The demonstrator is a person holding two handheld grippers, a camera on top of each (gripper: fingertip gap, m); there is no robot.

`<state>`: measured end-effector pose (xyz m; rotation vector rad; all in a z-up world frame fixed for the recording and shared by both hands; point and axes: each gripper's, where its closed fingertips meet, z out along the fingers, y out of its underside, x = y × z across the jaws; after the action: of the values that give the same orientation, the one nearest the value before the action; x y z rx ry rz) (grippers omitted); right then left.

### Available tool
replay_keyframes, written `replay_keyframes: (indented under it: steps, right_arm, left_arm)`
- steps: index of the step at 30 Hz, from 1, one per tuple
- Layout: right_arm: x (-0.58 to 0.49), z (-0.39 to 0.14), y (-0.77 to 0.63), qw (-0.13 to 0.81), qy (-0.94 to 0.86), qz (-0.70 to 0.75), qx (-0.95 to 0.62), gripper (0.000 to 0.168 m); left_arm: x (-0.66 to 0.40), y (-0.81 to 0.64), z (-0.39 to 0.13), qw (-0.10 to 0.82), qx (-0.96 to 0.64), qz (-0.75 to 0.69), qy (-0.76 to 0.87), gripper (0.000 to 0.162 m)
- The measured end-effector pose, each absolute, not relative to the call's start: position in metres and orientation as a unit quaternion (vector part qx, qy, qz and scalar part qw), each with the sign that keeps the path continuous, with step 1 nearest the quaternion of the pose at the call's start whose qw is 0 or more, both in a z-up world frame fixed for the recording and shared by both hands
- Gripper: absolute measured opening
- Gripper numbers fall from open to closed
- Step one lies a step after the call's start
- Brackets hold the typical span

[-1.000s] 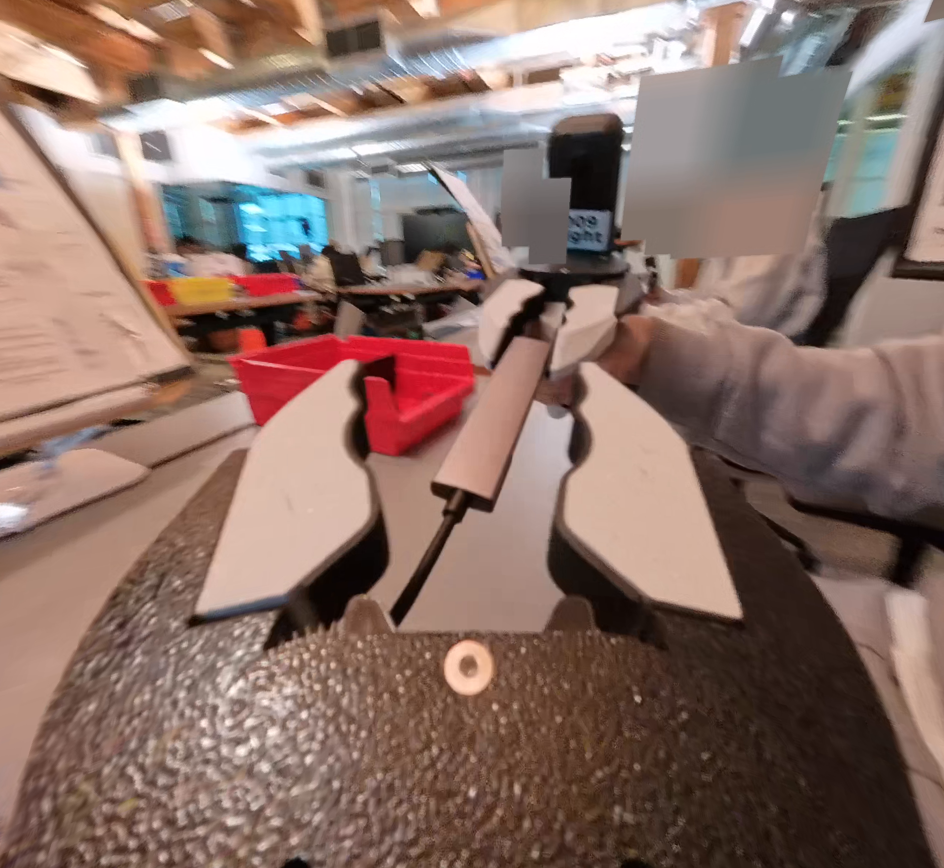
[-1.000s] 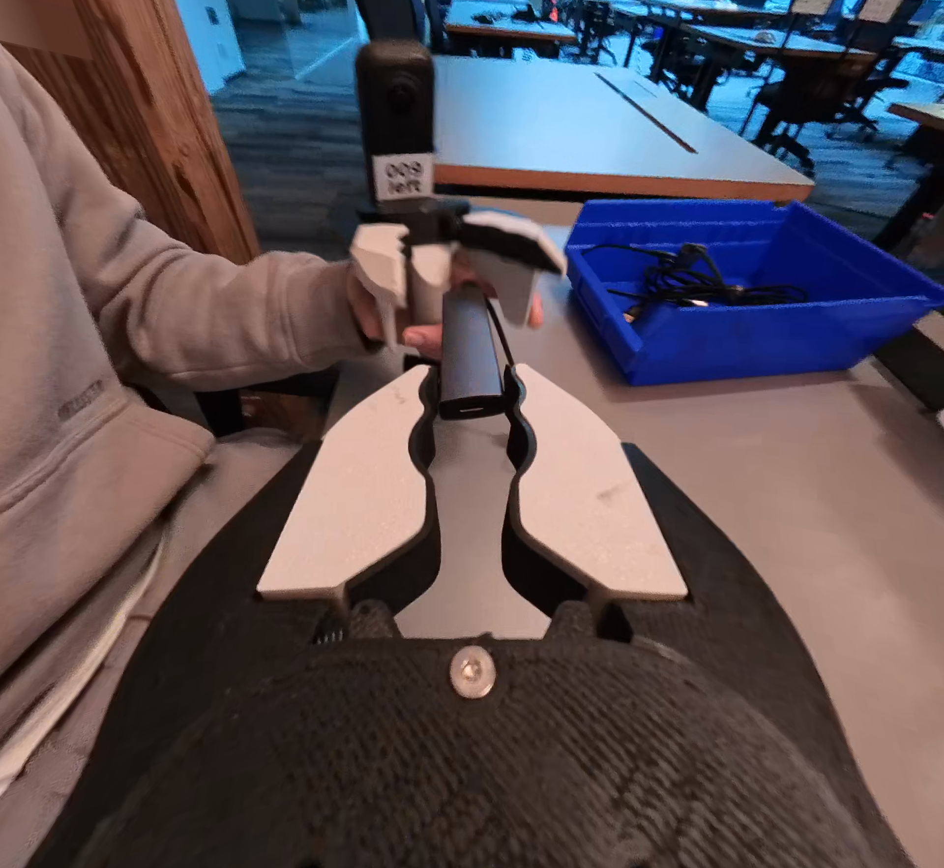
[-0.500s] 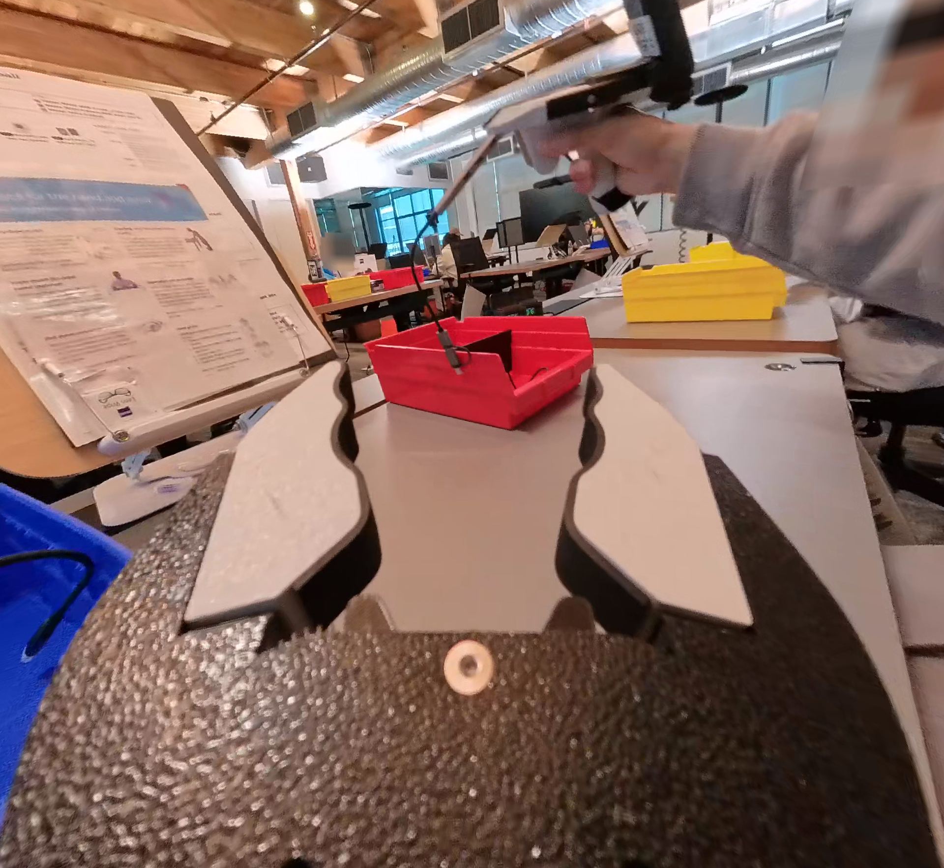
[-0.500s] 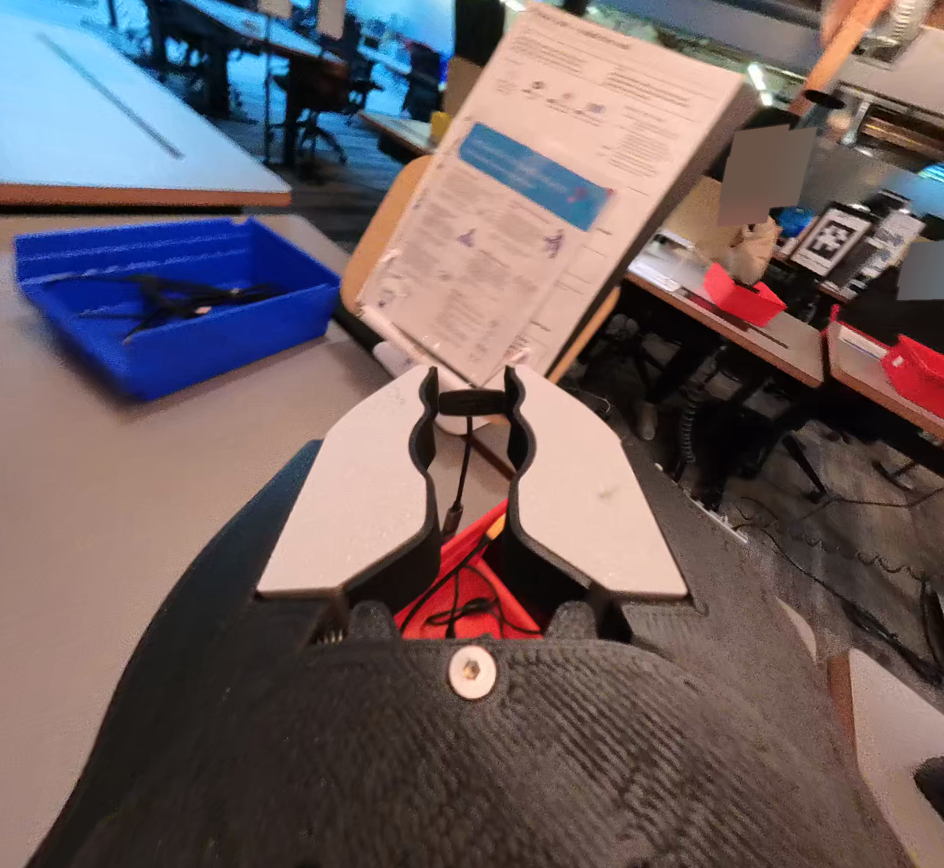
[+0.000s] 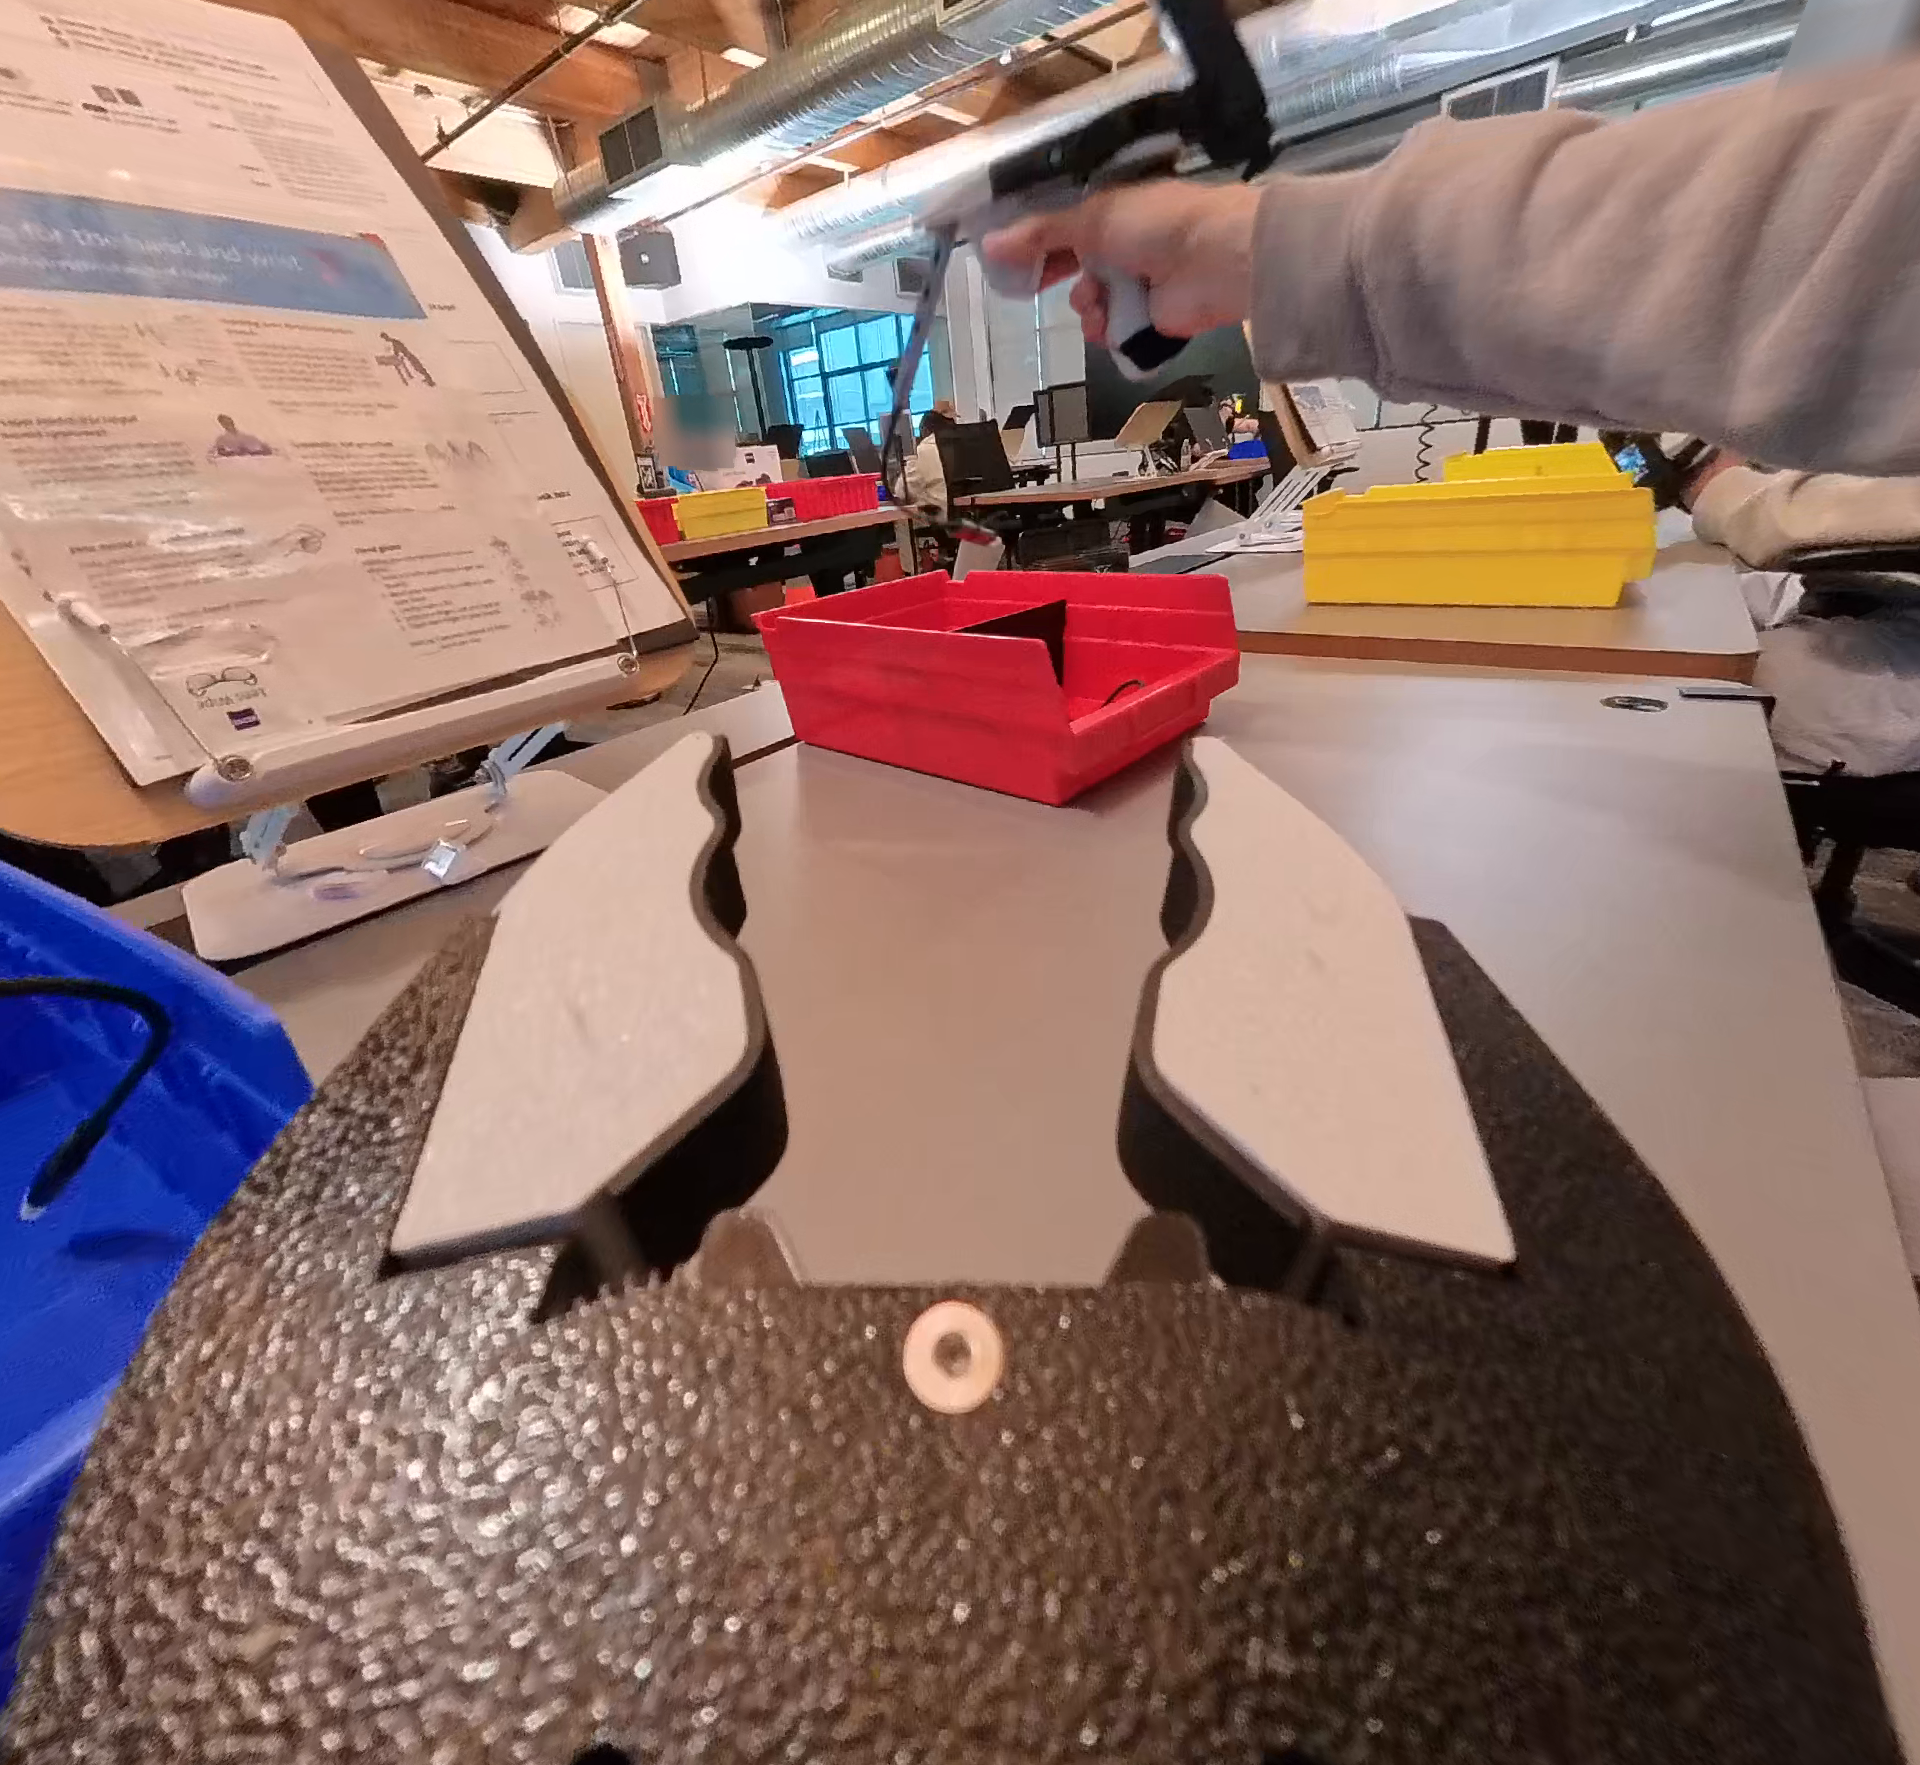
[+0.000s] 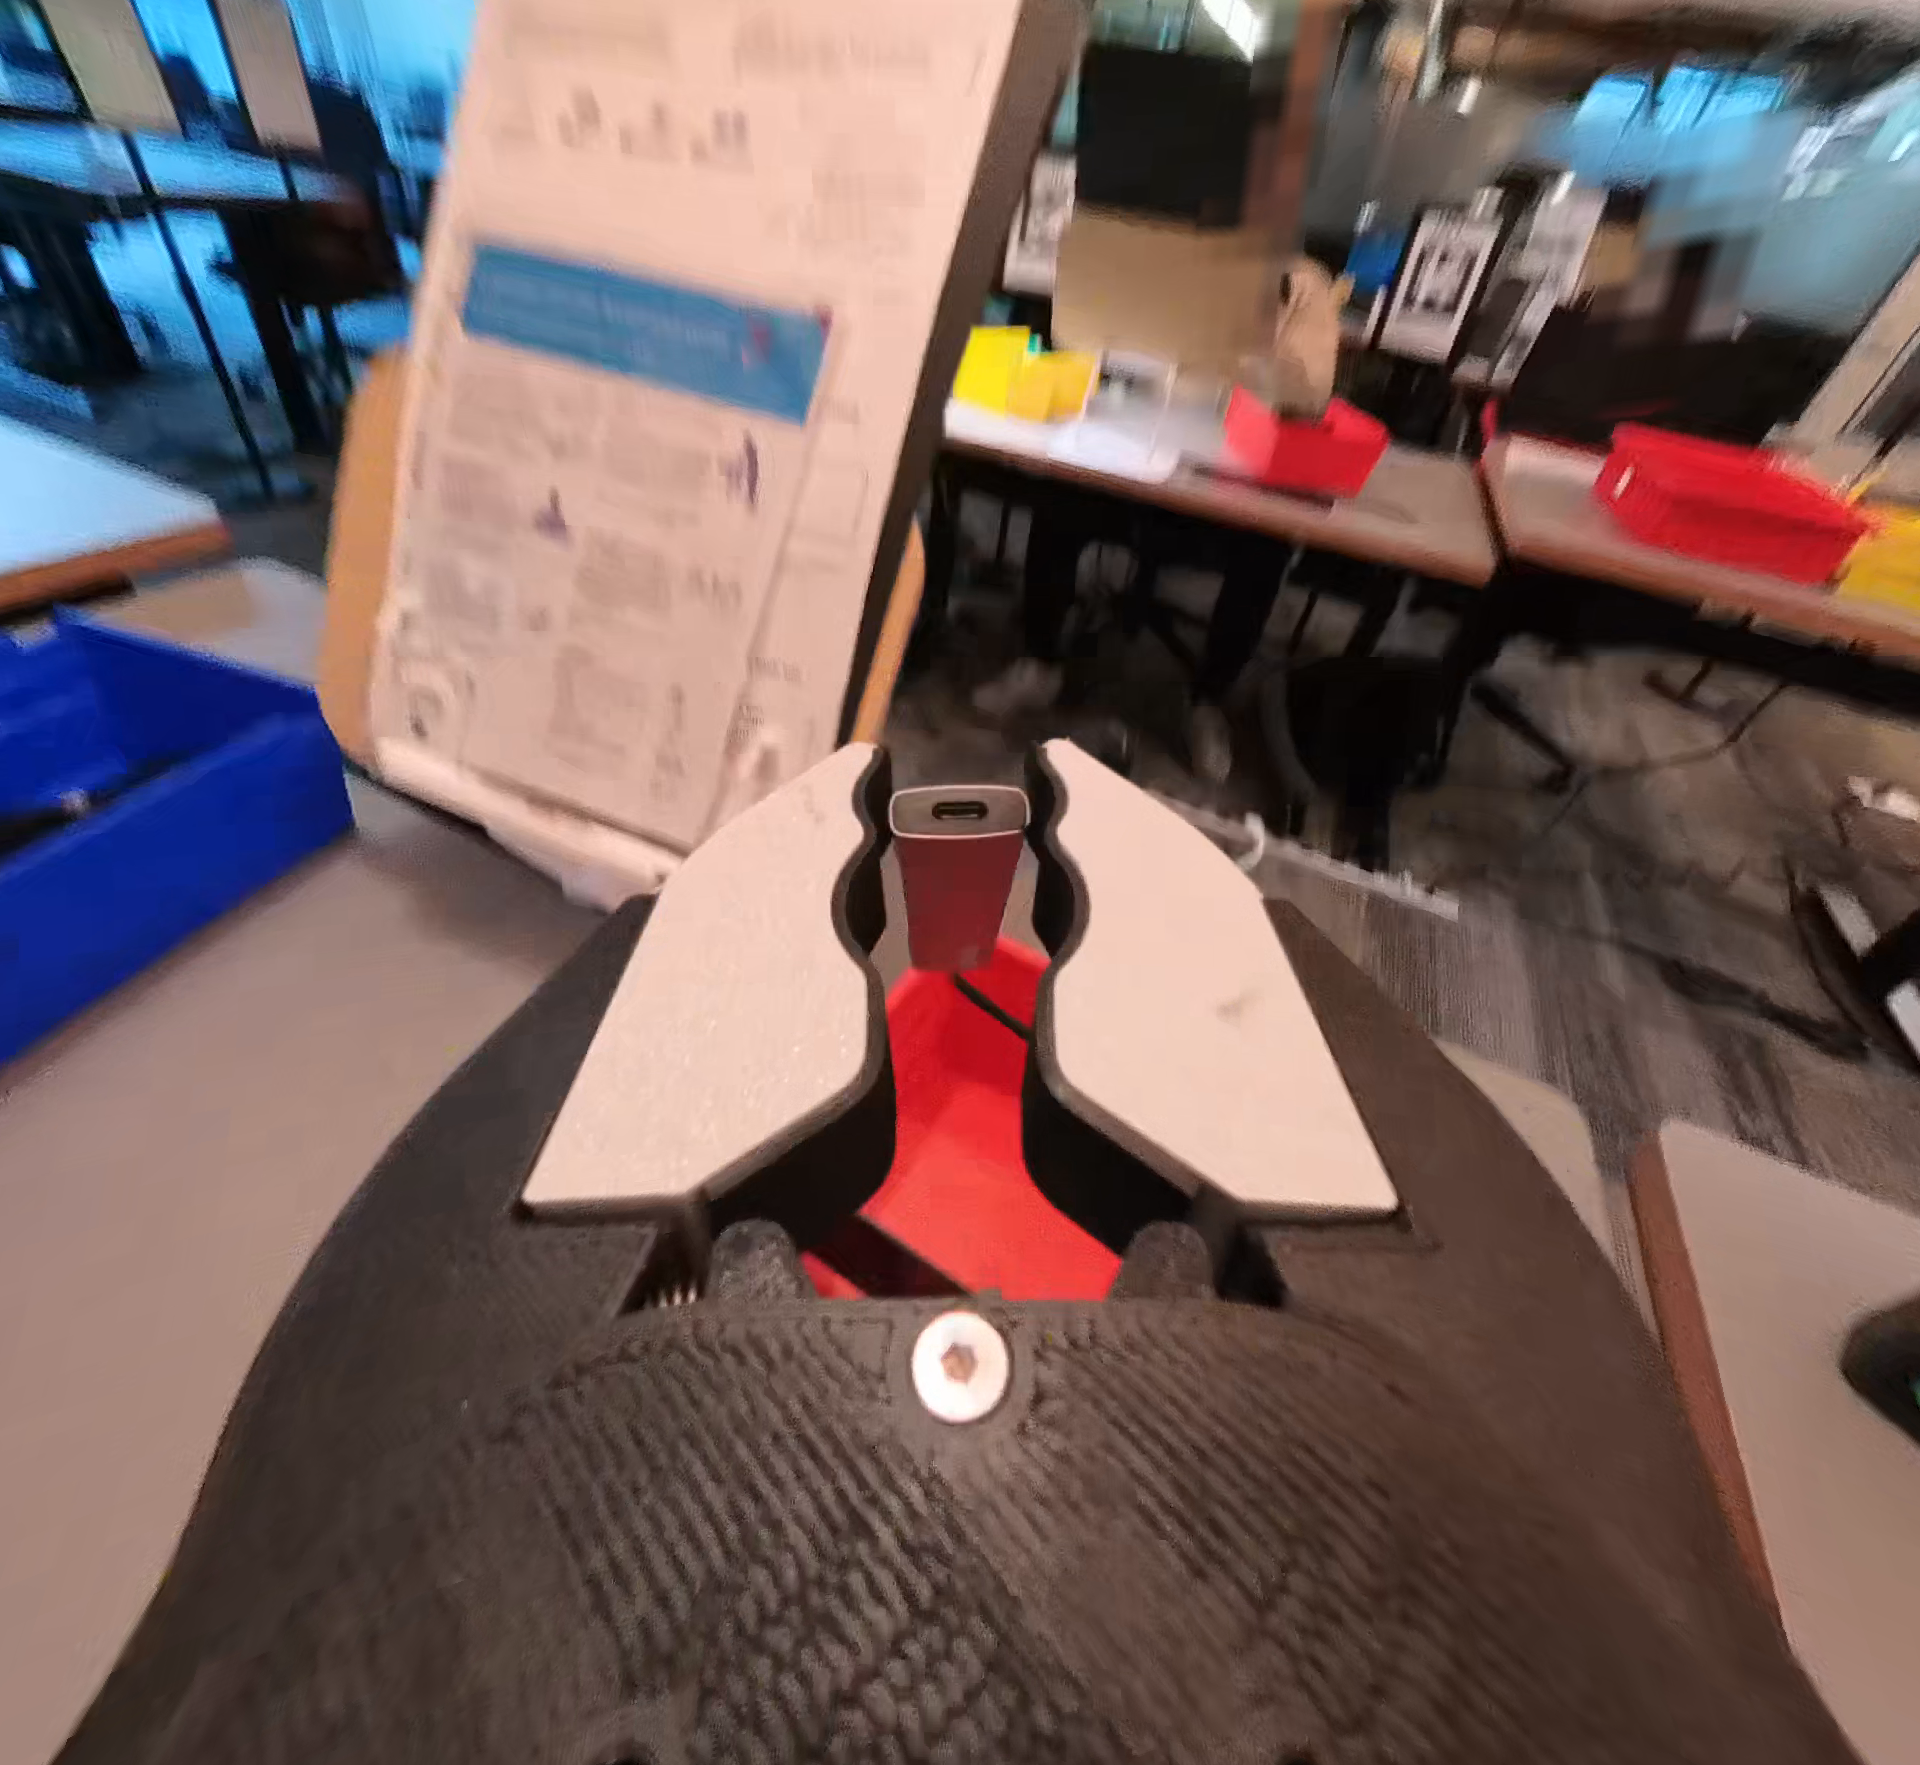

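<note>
Two grippers: right gripper (image 6: 958,785) pinches adapter (image 6: 956,874) at fingertips above red bin (image 6: 966,1185), cable dangling; left gripper (image 5: 951,780) wide, empty over worktop (image 5: 1455,884). Shallow grip, adapter could slip.

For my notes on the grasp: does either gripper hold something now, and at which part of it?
The right gripper holds a slim grey adapter by the sides of its port end; its cable hangs below. The left gripper is open and empty.
</note>
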<state>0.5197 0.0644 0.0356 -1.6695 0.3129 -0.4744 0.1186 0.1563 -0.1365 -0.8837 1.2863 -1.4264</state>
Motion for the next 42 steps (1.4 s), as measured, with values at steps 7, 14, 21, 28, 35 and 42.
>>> replay_keyframes:
  steps: [7, 14, 21, 28, 35, 42]
  right_arm:
    - [0.557, -0.081, 0.074, 0.521, 0.205, -0.199, -0.804, 0.025]
    - [0.560, -0.160, 0.098, 0.362, 0.143, -0.256, -0.885, 0.048]
    - [0.572, -0.104, 0.102, 0.418, 0.207, -0.270, -0.842, 0.040]
    - [0.536, -0.128, 0.089, 0.363, 0.161, -0.177, -0.901, 0.045]
    - [0.505, -0.167, 0.106, 0.316, 0.045, -0.222, -0.921, 0.041]
    - [0.569, -0.158, 0.093, 0.254, 0.163, -0.381, -0.874, 0.023]
  left_arm:
    - [0.122, 0.150, -0.144, 0.477, -0.363, -0.590, 0.540, 0.077]
    - [0.122, 0.150, -0.146, 0.472, -0.365, -0.593, 0.540, 0.075]
    - [0.120, 0.151, -0.142, 0.470, -0.363, -0.606, 0.529, 0.074]
    - [0.120, 0.149, -0.140, 0.465, -0.360, -0.613, 0.528, 0.073]
    - [0.119, 0.150, -0.140, 0.464, -0.363, -0.616, 0.523, 0.072]
    - [0.118, 0.156, -0.139, 0.472, -0.363, -0.610, 0.522, 0.071]
